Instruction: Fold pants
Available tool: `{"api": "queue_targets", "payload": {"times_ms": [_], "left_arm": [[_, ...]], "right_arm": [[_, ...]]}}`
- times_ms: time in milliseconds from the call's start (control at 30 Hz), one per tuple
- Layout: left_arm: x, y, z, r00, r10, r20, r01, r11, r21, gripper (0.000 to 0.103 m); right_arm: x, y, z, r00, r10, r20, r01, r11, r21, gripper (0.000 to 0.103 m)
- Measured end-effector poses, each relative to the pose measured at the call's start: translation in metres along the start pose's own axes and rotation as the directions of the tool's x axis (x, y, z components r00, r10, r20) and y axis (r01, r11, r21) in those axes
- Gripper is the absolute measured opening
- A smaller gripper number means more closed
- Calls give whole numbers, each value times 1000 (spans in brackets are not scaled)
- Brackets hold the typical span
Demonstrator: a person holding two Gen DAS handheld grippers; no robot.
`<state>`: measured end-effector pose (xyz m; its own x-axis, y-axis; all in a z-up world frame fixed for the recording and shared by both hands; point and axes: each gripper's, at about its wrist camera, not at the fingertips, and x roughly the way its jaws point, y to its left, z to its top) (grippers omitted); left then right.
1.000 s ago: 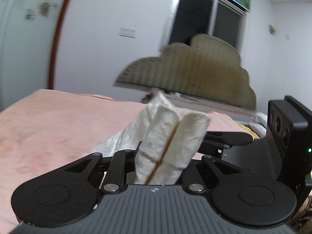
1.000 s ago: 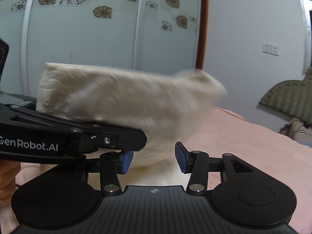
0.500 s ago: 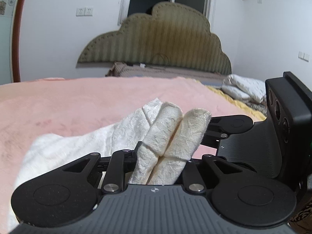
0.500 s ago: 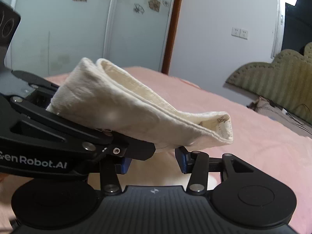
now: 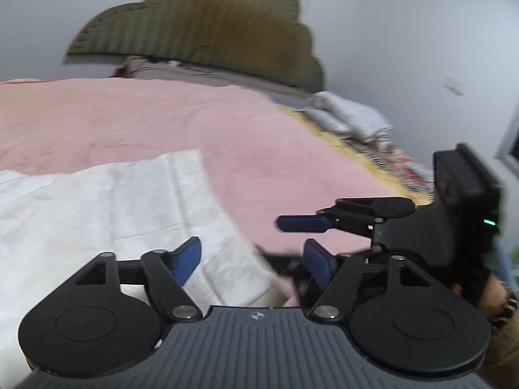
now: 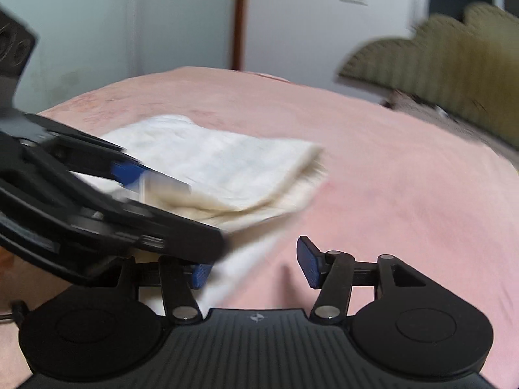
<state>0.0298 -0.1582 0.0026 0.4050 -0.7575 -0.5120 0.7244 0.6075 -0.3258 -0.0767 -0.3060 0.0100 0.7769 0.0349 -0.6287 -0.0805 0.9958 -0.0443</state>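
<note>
Pink bedspread (image 5: pixel 129 116) fills mid-frame; white pants (image 5: pixel 97 201) lie folded at left. My left gripper (image 5: pixel 253 259) and right gripper (image 6: pixel 256 264) gape empty. Fold laid, I judge; next, smooth or re-grip.

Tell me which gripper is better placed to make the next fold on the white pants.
Probably the left gripper: it is open directly over the pants on the pink bedspread. The right gripper, also open, sits past the fabric's edge.
</note>
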Motion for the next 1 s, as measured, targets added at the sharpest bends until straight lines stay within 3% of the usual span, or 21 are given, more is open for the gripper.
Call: {"api": "queue_targets", "payload": {"times_ms": [100,167,267,367,400,433,533,633,700,800,900,1000], "left_arm": [[-18,9,3,998,52,38,-51,999,-6,76],[-31,22,8,984,163,71,-163,987,-2,79],[-51,48,8,923,368,116,-372,928,14,79],[-63,74,2,844,522,120,-528,849,25,79],[-66,82,-1,827,551,110,-556,830,25,79],[-68,89,-5,823,559,96,-564,825,28,79],[-67,102,-18,841,540,26,-541,840,47,79],[-59,96,-33,891,453,-28,-444,884,143,79],[-60,85,-44,909,418,-7,-405,885,228,78],[-62,79,-48,907,420,40,-414,869,271,79],[-69,83,-43,922,385,40,-385,901,200,79],[-72,80,-37,940,341,30,-340,922,186,80]], "right_arm": [[-23,-15,1,984,-177,18,175,980,99,54],[-41,-15,8,968,-234,91,217,962,165,56],[-49,8,24,971,-129,200,94,980,175,56],[-30,48,40,981,-5,192,-4,999,45,54],[-17,60,45,984,31,176,-31,1000,0,54],[-9,73,48,987,51,153,-46,998,-32,54],[17,92,45,997,55,55,-51,996,-80,54],[28,99,31,999,-24,-37,20,994,-108,53],[23,93,25,998,-24,-56,19,997,-79,54],[0,93,26,999,-54,-2,53,996,-65,54],[-16,96,26,986,-130,104,144,979,-144,54],[-28,115,13,967,-169,189,224,918,-327,54]]}}
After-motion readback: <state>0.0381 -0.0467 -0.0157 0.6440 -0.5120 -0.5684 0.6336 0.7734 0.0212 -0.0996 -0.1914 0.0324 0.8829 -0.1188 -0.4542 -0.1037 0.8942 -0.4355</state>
